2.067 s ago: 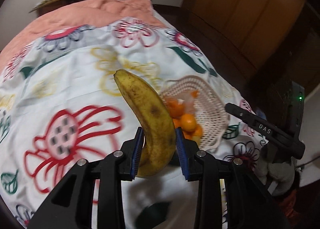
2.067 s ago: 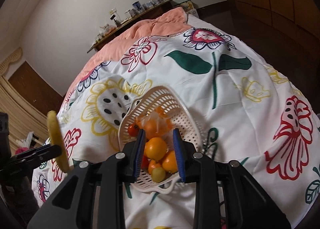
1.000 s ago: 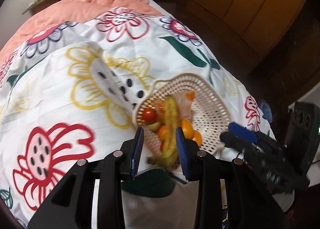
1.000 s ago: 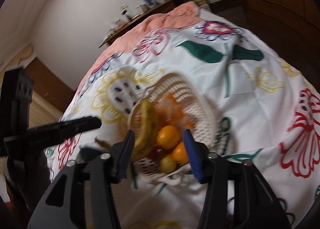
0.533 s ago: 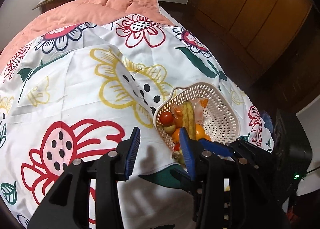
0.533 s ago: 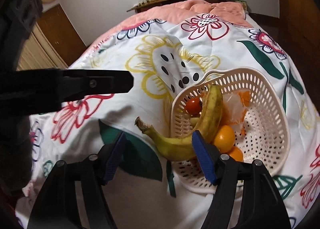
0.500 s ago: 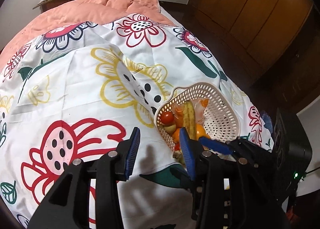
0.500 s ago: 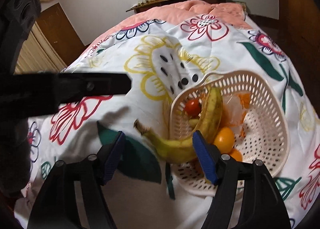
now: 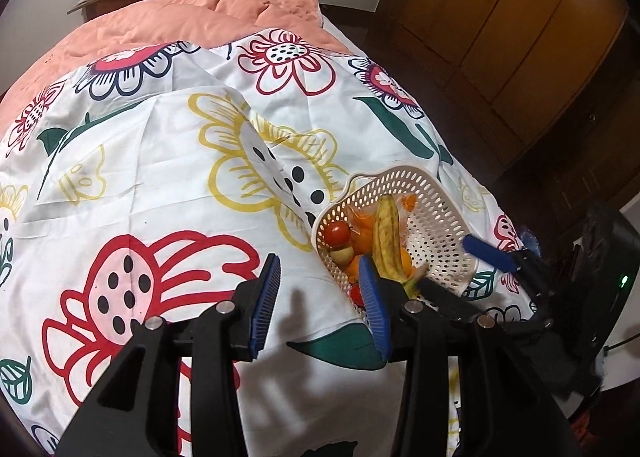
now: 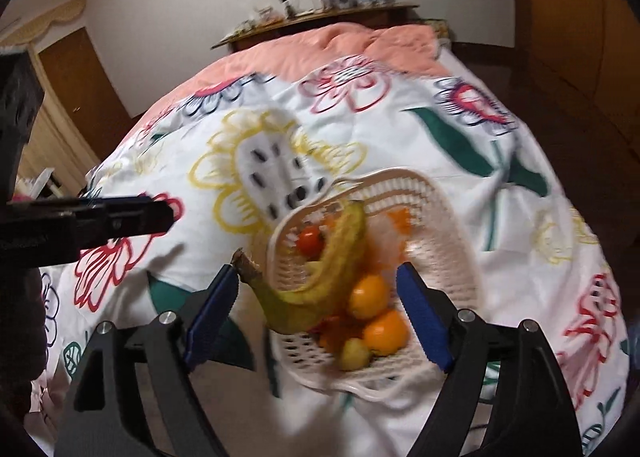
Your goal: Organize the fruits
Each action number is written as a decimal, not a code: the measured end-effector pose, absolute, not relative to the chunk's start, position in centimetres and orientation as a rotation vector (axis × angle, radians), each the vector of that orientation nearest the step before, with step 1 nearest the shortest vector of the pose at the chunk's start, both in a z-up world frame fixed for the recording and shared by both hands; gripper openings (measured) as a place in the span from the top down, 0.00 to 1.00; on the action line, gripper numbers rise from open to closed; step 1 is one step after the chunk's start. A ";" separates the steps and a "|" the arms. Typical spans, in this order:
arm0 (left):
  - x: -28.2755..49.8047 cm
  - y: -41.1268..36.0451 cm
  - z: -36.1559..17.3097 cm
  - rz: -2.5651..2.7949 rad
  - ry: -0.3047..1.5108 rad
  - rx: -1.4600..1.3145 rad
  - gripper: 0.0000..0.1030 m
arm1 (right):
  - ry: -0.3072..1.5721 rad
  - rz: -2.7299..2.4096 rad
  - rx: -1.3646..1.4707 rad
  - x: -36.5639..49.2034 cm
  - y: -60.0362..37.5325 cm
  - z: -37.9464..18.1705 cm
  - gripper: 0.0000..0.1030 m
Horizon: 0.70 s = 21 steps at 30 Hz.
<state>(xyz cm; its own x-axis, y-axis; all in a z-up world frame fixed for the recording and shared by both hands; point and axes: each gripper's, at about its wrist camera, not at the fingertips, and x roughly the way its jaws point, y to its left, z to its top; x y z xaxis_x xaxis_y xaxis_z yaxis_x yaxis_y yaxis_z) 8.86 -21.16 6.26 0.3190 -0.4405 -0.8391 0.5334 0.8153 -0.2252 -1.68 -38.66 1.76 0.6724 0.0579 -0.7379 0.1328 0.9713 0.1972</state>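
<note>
While a banana [image 10: 320,281] lies across the rim of a perforated cream basket [image 10: 436,217], its stem jutting over the edge, oranges [image 10: 386,331] and a tomato [image 10: 310,239] are seen inside. The basket is set on a flower-printed quilt [image 9: 168,161] covering a bed, with wooden wardrobes [image 9: 500,17] beside it. The left hand-held gripper [image 9: 320,309] is held wide open and empty above the quilt; the right hand-held gripper [image 10: 316,317] is spread wide around the basket, gripping nothing.
</note>
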 end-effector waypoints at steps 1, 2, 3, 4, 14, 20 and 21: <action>8.8 -21.2 6.3 -0.644 1.069 0.100 0.59 | 0.831 -0.055 0.246 -2.0 -39.1 1.9 0.21; 8.8 -21.3 6.3 -0.645 1.069 0.100 0.59 | 0.826 -0.073 0.251 -2.5 -39.9 2.0 0.21; 8.7 -21.3 6.3 -0.647 1.069 0.102 0.59 | 0.823 -0.091 0.253 -2.9 -40.4 2.1 0.21; 8.6 -21.4 6.3 -0.648 1.069 0.104 0.59 | 0.821 -0.105 0.257 -3.3 -40.9 2.1 0.20; 8.0 -21.9 6.1 -0.662 1.071 0.120 0.59 | 0.854 -0.252 0.311 -5.3 -45.7 0.3 0.20; 7.5 -22.2 5.5 -0.643 1.058 0.161 0.52 | 0.866 -0.274 0.290 -5.2 -45.5 -0.1 0.20; 7.4 -22.2 5.4 -0.643 1.056 0.166 0.51 | 0.869 -0.282 0.281 -5.2 -45.4 -0.2 0.20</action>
<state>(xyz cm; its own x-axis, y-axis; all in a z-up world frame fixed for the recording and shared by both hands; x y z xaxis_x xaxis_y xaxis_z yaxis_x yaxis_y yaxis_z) 7.37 -22.19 5.40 0.3299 -0.4117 -0.8495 0.5657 0.8066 -0.1712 -5.16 -45.43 -0.19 0.6134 -0.1279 -0.7793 0.3538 0.9268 0.1263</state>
